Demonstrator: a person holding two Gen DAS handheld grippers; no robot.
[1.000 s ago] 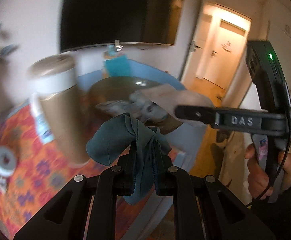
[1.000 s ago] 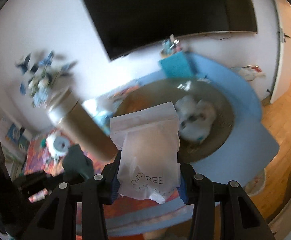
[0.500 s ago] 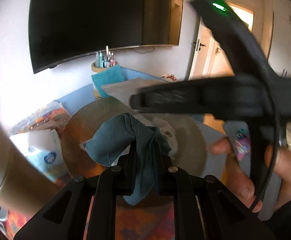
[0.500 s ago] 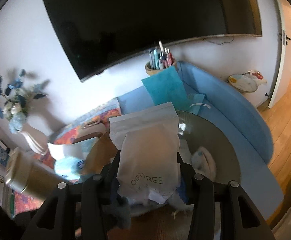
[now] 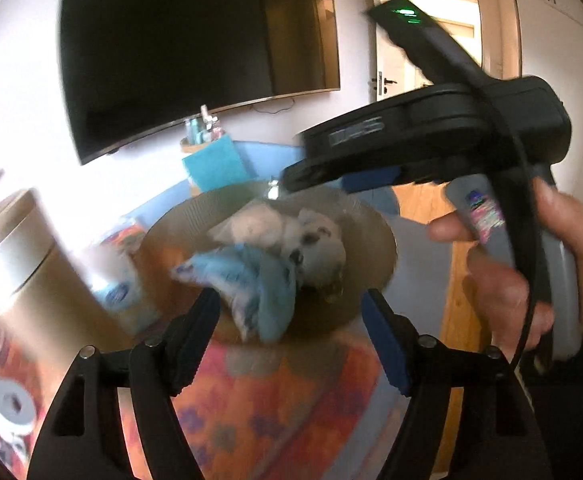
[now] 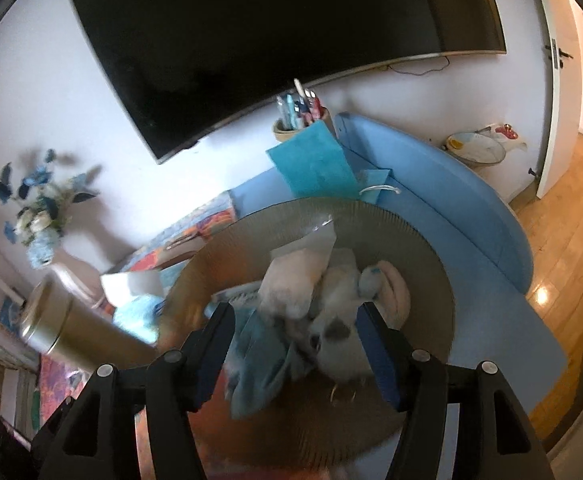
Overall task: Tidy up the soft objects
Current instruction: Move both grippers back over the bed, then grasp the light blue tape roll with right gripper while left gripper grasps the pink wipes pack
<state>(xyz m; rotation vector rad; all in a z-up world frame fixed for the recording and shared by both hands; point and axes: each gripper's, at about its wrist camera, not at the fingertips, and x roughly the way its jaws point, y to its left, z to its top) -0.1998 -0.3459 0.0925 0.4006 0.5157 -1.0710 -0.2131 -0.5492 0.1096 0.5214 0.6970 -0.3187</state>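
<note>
A round tan woven basket (image 6: pixel 423 264) holds soft things: a teal cloth (image 6: pixel 259 360), a white pouch (image 6: pixel 299 276) and a white plush toy (image 6: pixel 339 320). In the left wrist view the basket (image 5: pixel 375 236) holds the teal cloth (image 5: pixel 259 280) and the plush toy (image 5: pixel 315 240). My left gripper (image 5: pixel 291 312) is open and empty above the basket's near side. My right gripper (image 6: pixel 295 328) is open and empty just above the pile. It also shows in the left wrist view (image 5: pixel 315 172), held over the basket's far side.
A tall gold canister (image 6: pixel 75 340) stands left of the basket on an orange patterned cloth (image 5: pixel 259 420). A tissue pack (image 6: pixel 139 304), a teal bag (image 6: pixel 315 164), a pen holder (image 6: pixel 299 116) and a flower vase (image 6: pixel 39 216) stand behind. A blue mat (image 6: pixel 451 200) borders the table; wooden floor lies right.
Both grippers opened. The teal cloth left my left gripper and the white pouch left my right gripper; both now lie in the basket.
</note>
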